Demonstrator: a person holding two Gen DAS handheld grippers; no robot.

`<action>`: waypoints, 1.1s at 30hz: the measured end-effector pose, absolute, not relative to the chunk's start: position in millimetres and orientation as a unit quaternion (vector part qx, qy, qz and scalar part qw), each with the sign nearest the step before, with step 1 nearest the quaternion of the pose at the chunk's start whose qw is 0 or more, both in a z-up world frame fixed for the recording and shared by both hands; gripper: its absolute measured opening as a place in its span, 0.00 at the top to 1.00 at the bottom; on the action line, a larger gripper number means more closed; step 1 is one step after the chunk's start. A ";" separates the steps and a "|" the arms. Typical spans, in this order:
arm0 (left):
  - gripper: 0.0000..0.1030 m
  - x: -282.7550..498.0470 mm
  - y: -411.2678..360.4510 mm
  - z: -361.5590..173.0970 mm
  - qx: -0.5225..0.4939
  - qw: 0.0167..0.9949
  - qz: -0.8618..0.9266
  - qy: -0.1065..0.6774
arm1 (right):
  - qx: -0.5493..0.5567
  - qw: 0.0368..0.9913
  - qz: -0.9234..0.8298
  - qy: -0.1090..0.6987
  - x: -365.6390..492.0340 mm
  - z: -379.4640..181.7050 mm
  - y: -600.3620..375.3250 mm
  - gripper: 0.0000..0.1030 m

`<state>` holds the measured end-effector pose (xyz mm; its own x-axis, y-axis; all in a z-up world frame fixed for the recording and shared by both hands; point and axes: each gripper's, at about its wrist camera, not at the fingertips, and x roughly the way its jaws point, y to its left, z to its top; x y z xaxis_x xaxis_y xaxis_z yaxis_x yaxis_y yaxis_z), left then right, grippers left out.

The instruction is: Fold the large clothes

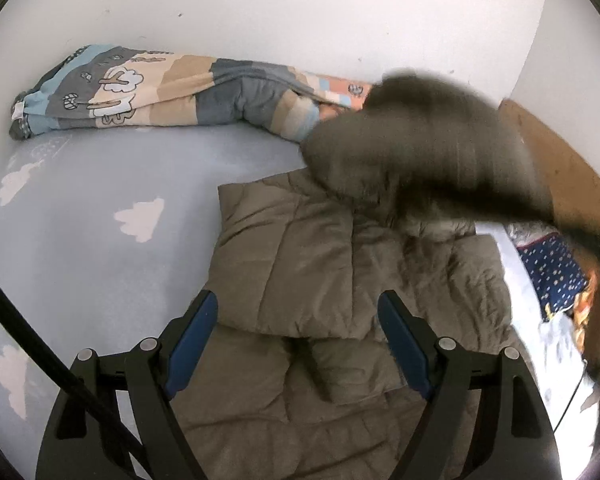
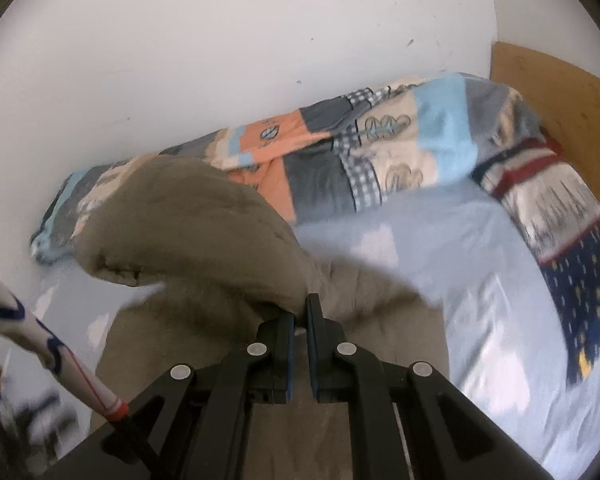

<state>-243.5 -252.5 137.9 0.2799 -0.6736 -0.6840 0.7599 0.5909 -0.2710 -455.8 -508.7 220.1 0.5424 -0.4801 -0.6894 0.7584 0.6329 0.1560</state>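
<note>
One blue cloud-print bedsheet (image 1: pixel 80 248) (white wall (image 1: pixel 260 8) behind), left gripper (image 1: pixel 296 340) spread, right gripper (image 2: pixel 300 320) pinching brown padded jacket (image 1: pixel 300 248).

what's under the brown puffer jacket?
Under the brown puffer jacket: the light-blue cloud-print sheet, showing around it. Whatever lies directly beneath is covered.

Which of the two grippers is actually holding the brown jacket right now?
The right gripper: its jaws are pinched on the brown puffer jacket. The left gripper hangs open above it.
</note>
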 end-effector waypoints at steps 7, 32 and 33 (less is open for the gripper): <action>0.21 -242.0 -254.5 135.7 0.032 0.790 -0.453 0.411 | 0.269 0.809 -0.371 0.368 -506.5 121.3 -446.7 1.00; 0.21 -257.2 -274.9 120.3 0.096 0.791 -0.450 0.403 | 0.308 0.837 -0.335 0.303 -394.7 174.4 -525.2 0.75; 0.21 -257.4 -274.8 120.5 0.097 0.792 -0.450 0.402 | 0.306 0.831 -0.338 0.319 -386.7 164.6 -526.3 0.75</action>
